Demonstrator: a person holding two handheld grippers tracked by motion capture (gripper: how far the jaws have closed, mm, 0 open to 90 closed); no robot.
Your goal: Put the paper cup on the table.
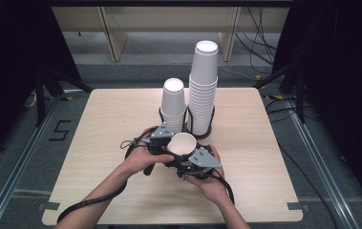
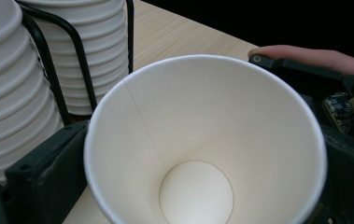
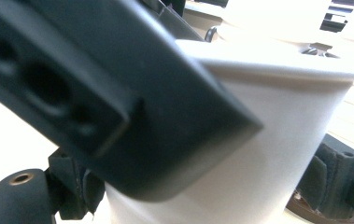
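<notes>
Single paper cup (image 1: 183, 144) sits upright, mouth up, near the middle of the bench (image 1: 97, 143), a little toward the near edge and just in front of the two stacks. Both claws are on it.

Left claw (image 1: 165, 143) comes in from the left; in the left gripper view its dark jaws flank the cup (image 2: 202, 140) low on both sides, rim wide open to the camera, base disc visible. Jaws look closed against the wall — lightly, since the rim is still round.

Right claw (image 1: 193, 160) comes in from the near right. In the right gripper view one jaw lies across the cup wall (image 3: 258, 154) just under the rim; the second jaw is hard to place, so whether it pinches or only rests there I cannot tell.

Behind: short stack (image 1: 173, 102) and tall stack (image 1: 203, 86), both mouth-down in a black wire rack (image 1: 186, 125) near the far edge.

Judgement — step in hand is steadying or handing over the one cup between claws.

To do it well:
- Squeeze no harder; thin paper ovals and creases quickly.
- Only one claw should carry. Let the other ease off before any lift, or the cup gets twisted.
- Grip below the rolled rim, where the wall is stiffest.
- Lift straight up and keep clear of the rack — the stacks stand close behind and would topple at a knock.
</notes>
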